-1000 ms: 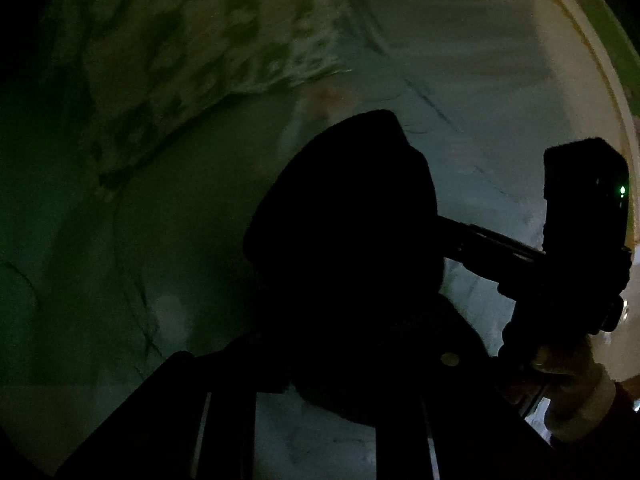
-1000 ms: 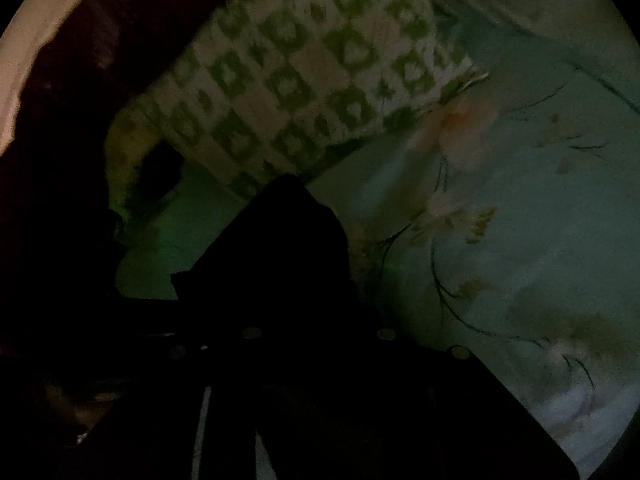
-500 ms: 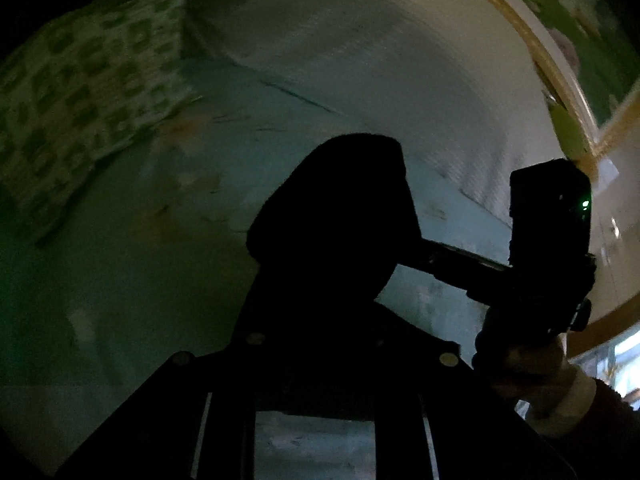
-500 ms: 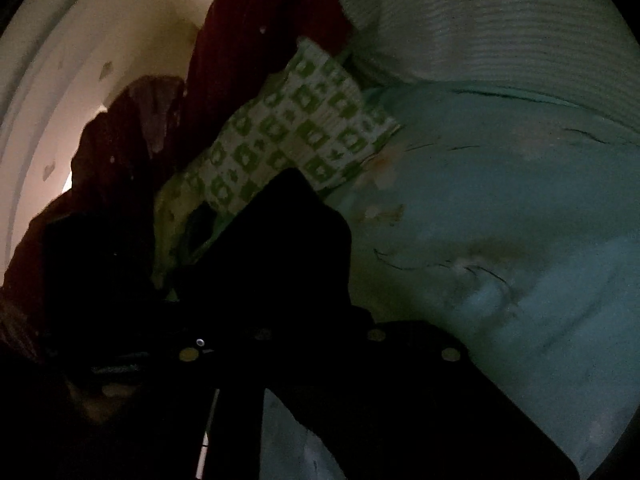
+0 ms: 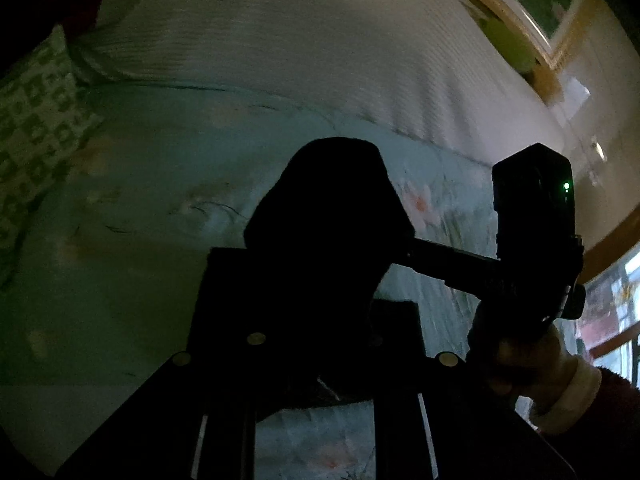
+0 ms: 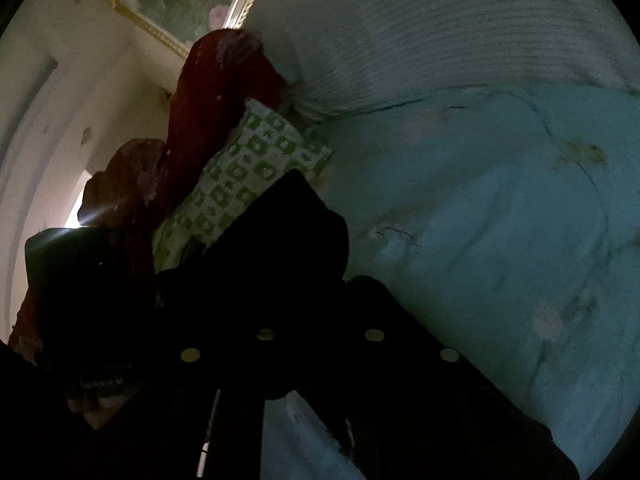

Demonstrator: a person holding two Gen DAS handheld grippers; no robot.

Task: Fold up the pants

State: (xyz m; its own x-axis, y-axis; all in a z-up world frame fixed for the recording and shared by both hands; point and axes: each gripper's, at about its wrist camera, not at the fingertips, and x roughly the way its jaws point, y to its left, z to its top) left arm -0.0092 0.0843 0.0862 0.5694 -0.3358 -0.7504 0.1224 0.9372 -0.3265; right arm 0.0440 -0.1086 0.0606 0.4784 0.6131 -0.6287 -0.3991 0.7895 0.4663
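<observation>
The left gripper is clamped on a bunched wad of the dark pants, which humps up over its fingertips and hides them. The right gripper grips another dark wad of the same garment; its jaws have just been closing a little tighter, with the cloth between them. Both tools hold their handfuls up off the pale blue flowered bed sheet, side by side and fairly near each other. The left wrist view shows the right tool's body with a green light, held by a hand in a cream cuff. As a judgement, this is the carrying part of a fold: one edge of the pants is lifted by two points and is being taken across, so the next move calls for bringing both grips down together onto the sheet, keeping the edge taut and level between them, and letting go only once the layers lie flat. Much is hard to read here. The light is very dim, and the pants are a black shape with no seam, waistband or leg to tell apart. Which end is held I cannot tell, nor where the rest of the garment hangs or lies, since it drops out of both views below the tools. Beyond the sheet lie a green-and-white checked pillow, a pale ribbed cover, a dark red cloth and a gilt-framed picture on the wall.
</observation>
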